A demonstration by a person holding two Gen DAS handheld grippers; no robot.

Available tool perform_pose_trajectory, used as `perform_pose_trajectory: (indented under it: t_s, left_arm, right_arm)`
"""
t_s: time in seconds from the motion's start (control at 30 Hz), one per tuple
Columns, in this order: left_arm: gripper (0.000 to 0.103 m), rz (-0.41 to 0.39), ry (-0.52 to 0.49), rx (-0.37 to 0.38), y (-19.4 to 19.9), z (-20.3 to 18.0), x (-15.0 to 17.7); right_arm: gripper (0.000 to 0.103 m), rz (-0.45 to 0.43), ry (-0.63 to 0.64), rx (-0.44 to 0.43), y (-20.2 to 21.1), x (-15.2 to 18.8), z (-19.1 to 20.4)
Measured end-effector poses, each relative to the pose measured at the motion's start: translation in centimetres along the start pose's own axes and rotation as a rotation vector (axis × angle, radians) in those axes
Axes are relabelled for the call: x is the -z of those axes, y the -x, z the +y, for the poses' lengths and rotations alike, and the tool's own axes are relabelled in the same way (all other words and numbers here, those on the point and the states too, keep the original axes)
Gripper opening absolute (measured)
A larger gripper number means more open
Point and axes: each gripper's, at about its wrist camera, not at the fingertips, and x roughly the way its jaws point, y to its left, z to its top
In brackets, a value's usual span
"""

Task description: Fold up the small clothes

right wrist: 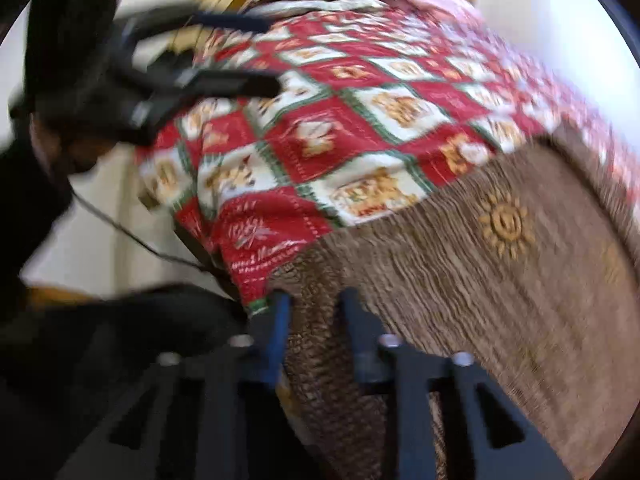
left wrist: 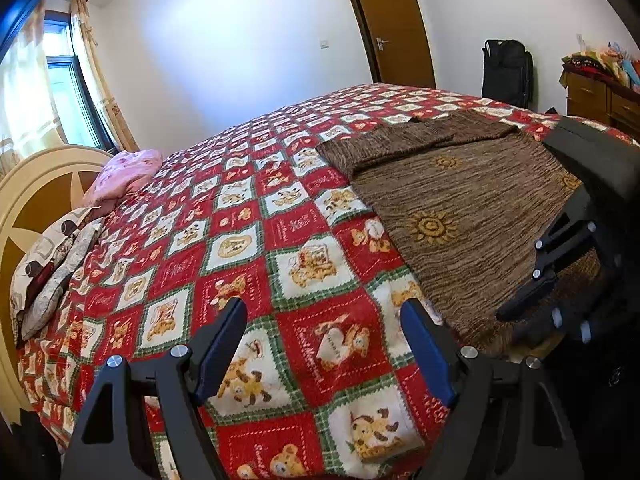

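A brown knitted sweater (left wrist: 460, 208) with yellow sun motifs lies spread on the right of the red, white and green teddy-bear bedspread (left wrist: 248, 240). Its sleeves are folded across the far end. My left gripper (left wrist: 325, 308) hangs open over bare bedspread, left of the sweater, with nothing between its fingers. My right gripper (left wrist: 516, 304) reaches in at the sweater's near right edge. In the blurred right wrist view, the right gripper (right wrist: 316, 296) is shut on the ribbed hem of the sweater (right wrist: 460, 280), at the bed's corner. The left gripper (right wrist: 260, 54) shows open at upper left.
A cream headboard (left wrist: 36, 200) with patterned pillows (left wrist: 52, 264) and a pink bundle (left wrist: 124, 172) lies at the left end of the bed. Beyond the bed are a brown door (left wrist: 392, 24), a black suitcase (left wrist: 506, 72) and a wooden dresser (left wrist: 600, 96) piled with items.
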Motion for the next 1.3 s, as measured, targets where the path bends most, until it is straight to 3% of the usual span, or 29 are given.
perform_pose_trajectory:
  t_s: [0.13, 0.27, 0.33, 0.43, 0.47, 0.53, 0.57, 0.6, 0.77, 0.83, 0.87, 0.93, 1.0, 1.03, 1.17, 1.3]
  left_arm:
    - [0.080, -0.003, -0.026, 0.033, -0.2, -0.7, -0.2]
    - [0.080, 0.011, -0.152, 0.078, -1.3, -3.1, -0.6]
    - [0.080, 0.016, -0.206, 0.088, -1.6, -3.9, -0.7]
    - [0.080, 0.013, -0.191, 0.116, -1.5, -3.6, -0.8]
    - [0.080, 0.013, -0.175, 0.118, -1.4, -3.3, -0.8]
    - [0.080, 0.014, -0.126, 0.098, -1.2, -2.4, -0.5]
    - [0.080, 0.018, -0.105, 0.083, -0.9, -2.0, -0.2]
    - [0.080, 0.021, -0.093, 0.071, -0.7, -1.8, 0.1]
    - [0.080, 0.018, -0.056, 0.030, 0.6, -0.5, 1.3]
    - [0.080, 0.027, -0.060, 0.002, 0.5, -0.3, 1.1]
    - [0.080, 0.021, -0.056, 0.000, 0.5, -0.2, 1.0]
    - [0.080, 0.007, -0.042, 0.015, 0.6, -0.1, 0.9]
    - [0.080, 0.005, -0.040, 0.028, 0.4, -0.2, 0.9]
    - [0.080, 0.009, -0.048, 0.029, 0.2, -0.5, 1.0]
    - [0.080, 0.017, -0.076, 0.087, -0.6, -1.6, 1.0]
    - [0.080, 0.013, -0.175, 0.165, -1.7, -4.0, 0.2]
  right_arm:
    - [0.009, -0.037, -0.224, -0.110, 1.3, 0.1, -5.1]
    - [0.008, -0.123, -0.478, -0.250, 2.7, 1.8, -10.6]
    - [0.010, -0.138, -0.510, -0.245, 3.1, 2.2, -11.4]
    - [0.015, -0.130, -0.386, -0.236, 3.7, 1.8, -8.6]
    - [0.022, -0.114, -0.340, -0.235, 3.6, 1.5, -7.3]
    - [0.051, -0.071, -0.240, -0.214, 2.8, 1.0, -4.5]
    - [0.072, -0.053, -0.193, -0.190, 2.3, 0.7, -3.3]
    - [0.078, -0.046, -0.153, -0.168, 1.9, 0.4, -2.4]
    - [0.078, 0.007, -0.029, -0.112, -0.5, -0.1, 0.0]
    - [0.077, 0.011, 0.050, -0.047, -0.7, 0.2, 1.1]
    - [0.073, 0.023, 0.108, 0.008, -1.0, 0.3, 1.9]
    - [0.047, 0.026, 0.162, 0.099, -0.8, 0.6, 2.5]
    - [0.022, 0.022, 0.083, 0.048, -0.2, 0.4, 0.9]
    - [0.016, 0.019, 0.030, 0.025, 0.0, 0.1, -0.3]
    - [0.014, -0.034, -0.261, -0.163, 1.2, 0.6, -6.2]
    - [0.014, -0.096, -0.464, -0.278, 1.8, 2.0, -10.3]
